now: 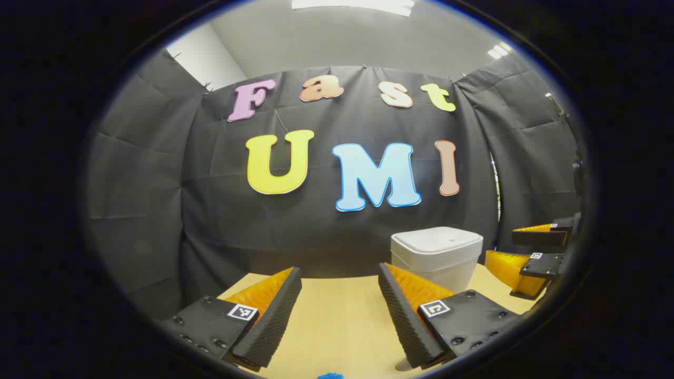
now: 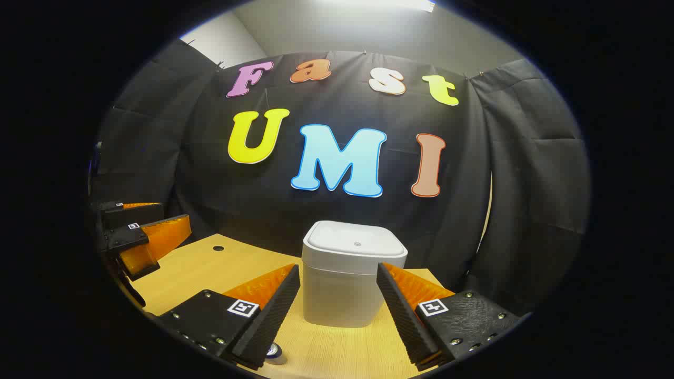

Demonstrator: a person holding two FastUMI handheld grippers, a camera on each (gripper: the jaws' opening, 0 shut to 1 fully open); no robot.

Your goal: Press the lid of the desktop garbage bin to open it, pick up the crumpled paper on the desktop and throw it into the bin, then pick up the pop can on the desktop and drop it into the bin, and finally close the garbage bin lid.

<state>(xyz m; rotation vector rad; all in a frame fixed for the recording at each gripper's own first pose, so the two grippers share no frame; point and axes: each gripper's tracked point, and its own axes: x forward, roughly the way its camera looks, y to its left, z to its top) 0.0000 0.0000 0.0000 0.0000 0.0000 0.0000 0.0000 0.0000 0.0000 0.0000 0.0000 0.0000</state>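
In the left gripper view, the left gripper (image 1: 339, 297) hangs just above the wooden desktop (image 1: 337, 321), its fingers spread wide apart with nothing between them but bare wood. At the very bottom edge, below the gap, a small blue scrap of something (image 1: 330, 376) peeks in, too cut off to identify. Beyond the right-hand finger stands the white garbage bin (image 1: 437, 258), its lid (image 1: 437, 240) down and flat; it sits toward the back of the desktop, close to the black cloth wall (image 1: 158, 210). Off at the right edge of this view the right gripper (image 1: 532, 252) shows, fingers parted and holding nothing.

In the right gripper view, the right gripper (image 2: 337, 300) is likewise released, its fingers well apart and low over the desktop. Near the tip of the left-hand finger, at the bottom edge, a small round metallic top (image 2: 274, 351) shows, possibly the pop can, though too little is visible to be sure. Straight ahead between the fingers stands the garbage bin, apart from both of them, lid closed with a small round mark near its centre. A dark round hole (image 2: 218, 248) is in the desktop farther left, and the left gripper shows at the left edge, fingers parted
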